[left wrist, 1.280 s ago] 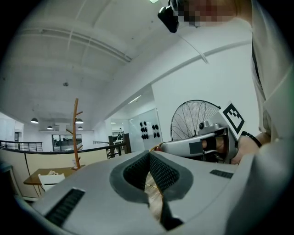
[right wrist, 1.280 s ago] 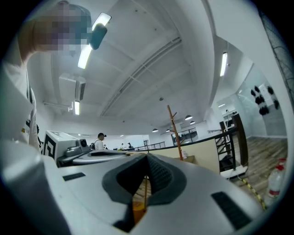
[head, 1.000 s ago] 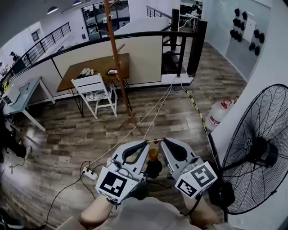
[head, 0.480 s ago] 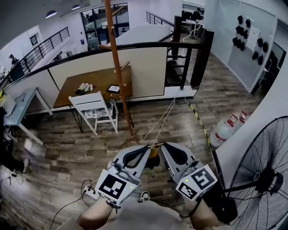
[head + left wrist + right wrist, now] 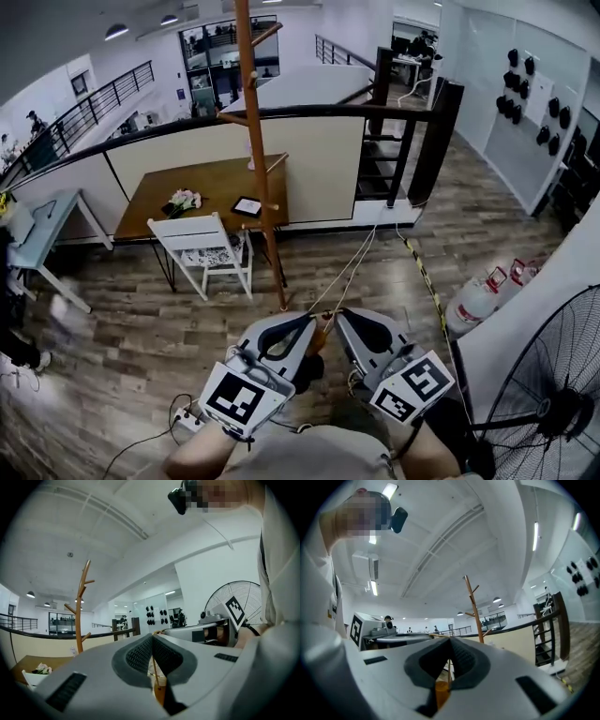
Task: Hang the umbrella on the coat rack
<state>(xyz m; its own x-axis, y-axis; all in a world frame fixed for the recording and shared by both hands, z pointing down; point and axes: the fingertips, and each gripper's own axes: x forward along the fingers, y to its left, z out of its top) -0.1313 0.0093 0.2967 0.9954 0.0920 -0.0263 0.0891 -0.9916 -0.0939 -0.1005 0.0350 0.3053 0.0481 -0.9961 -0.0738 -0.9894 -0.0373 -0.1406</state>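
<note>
The left gripper (image 5: 152, 638) and right gripper (image 5: 450, 642) each pinch the thin cord of the orange-handled black umbrella (image 5: 319, 341), which hangs beneath their jaws. The tall wooden coat rack (image 5: 259, 150) stands ahead.

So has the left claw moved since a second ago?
Yes. In the head view the left claw has moved forward, toward the coat rack, and is now almost at its foot.

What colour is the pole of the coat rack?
The coat rack is orange-brown, like varnished wood. It shows best in the head view.
</note>
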